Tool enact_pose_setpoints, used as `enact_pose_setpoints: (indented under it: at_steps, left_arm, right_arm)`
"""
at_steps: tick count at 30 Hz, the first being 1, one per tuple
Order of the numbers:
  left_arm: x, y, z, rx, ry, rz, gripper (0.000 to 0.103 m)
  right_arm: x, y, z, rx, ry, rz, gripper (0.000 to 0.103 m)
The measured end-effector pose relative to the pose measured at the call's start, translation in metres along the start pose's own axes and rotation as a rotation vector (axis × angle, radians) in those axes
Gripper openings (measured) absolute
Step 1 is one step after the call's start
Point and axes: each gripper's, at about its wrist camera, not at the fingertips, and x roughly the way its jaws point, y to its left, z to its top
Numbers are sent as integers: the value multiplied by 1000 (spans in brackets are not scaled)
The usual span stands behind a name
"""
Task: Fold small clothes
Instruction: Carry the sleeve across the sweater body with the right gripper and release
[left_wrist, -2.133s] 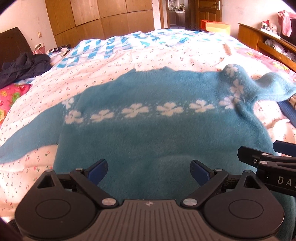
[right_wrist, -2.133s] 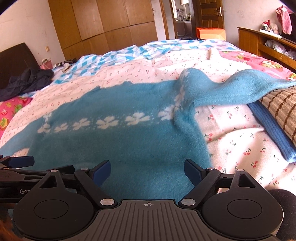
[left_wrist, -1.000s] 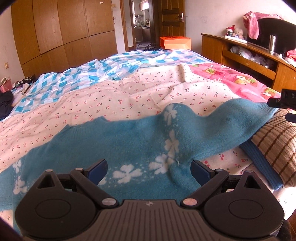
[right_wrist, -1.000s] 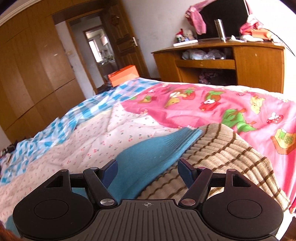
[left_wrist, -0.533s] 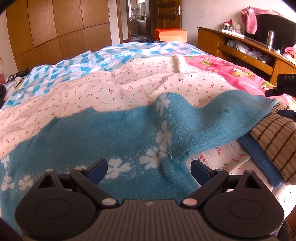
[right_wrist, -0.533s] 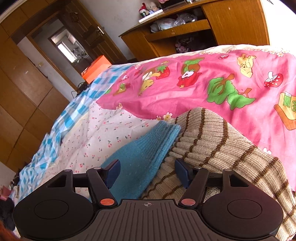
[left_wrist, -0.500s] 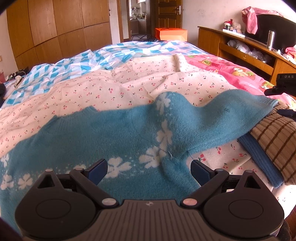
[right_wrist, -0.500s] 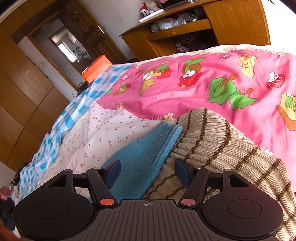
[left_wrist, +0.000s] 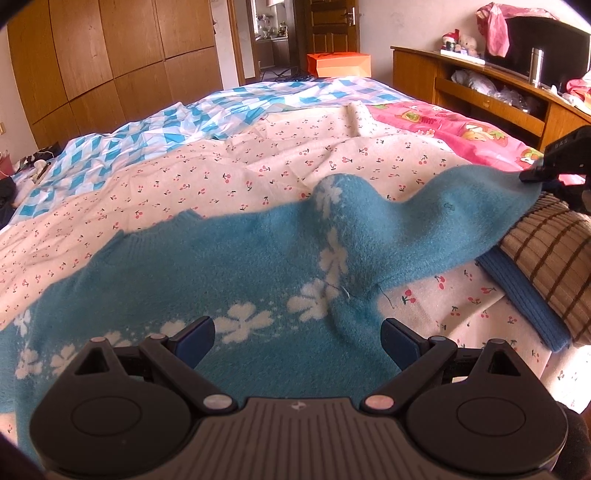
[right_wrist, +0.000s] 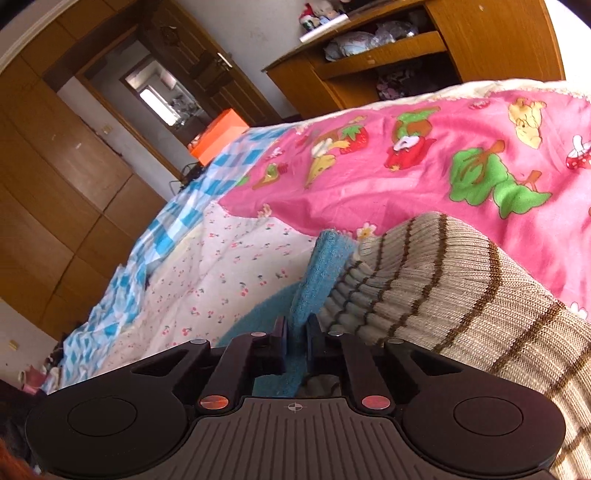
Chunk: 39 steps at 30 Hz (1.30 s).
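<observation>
A blue knit sweater (left_wrist: 229, 266) with a band of white flowers lies spread on the bed. Its right sleeve (left_wrist: 461, 221) stretches to the right and ends on a beige brown-striped sweater (left_wrist: 546, 251). My left gripper (left_wrist: 297, 338) is open and empty, low over the sweater's body near the armpit. My right gripper (right_wrist: 295, 339) is shut on the blue sleeve cuff (right_wrist: 321, 273), beside the striped sweater (right_wrist: 461, 295). The right gripper also shows at the right edge of the left wrist view (left_wrist: 554, 170).
The bed carries a cherry-print white quilt (left_wrist: 184, 177), a blue checked sheet (left_wrist: 229, 110) and a pink cartoon sheet (right_wrist: 406, 166). A wooden desk (left_wrist: 480, 92) stands on the right, wardrobes (left_wrist: 92, 62) at the back. An orange box (left_wrist: 338, 64) sits by the door.
My right gripper has closed on the blue sleeve cuff and tilted. The left gripper has stayed open and almost still over the sweater.
</observation>
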Motion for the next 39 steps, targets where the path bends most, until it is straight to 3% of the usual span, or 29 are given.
enact_pose_setpoints:
  at_steps: [5,11,20,25,31,35,39]
  left_arm:
    - [-8,25,-15,-30,1,18,100]
    - [-22,82,-40,-112,-14,77,100]
    - [-45,173,-94,-261,-54,187,100]
    - [-53,208,-122,-348,-70,242,100]
    - [-55,230,-134,-418,-75,246,101]
    - [-51,235,-137,-431,-60,237,100]
    - [-51,237,-139,-444,-61,229,100]
  right_arm:
    - [-27,53,-13,-55,8,161,10]
    - [-45,155,-43,-151,67,345,10]
    - [-37,311,-152,-357,258,533,9]
    - [-8,364,-240,-508,389,504,9]
    - [38,364,-333,-624,550,399,9]
    - [50,364,-365,-670,603,360,10]
    - [58,364,-372,-691,657,366,14]
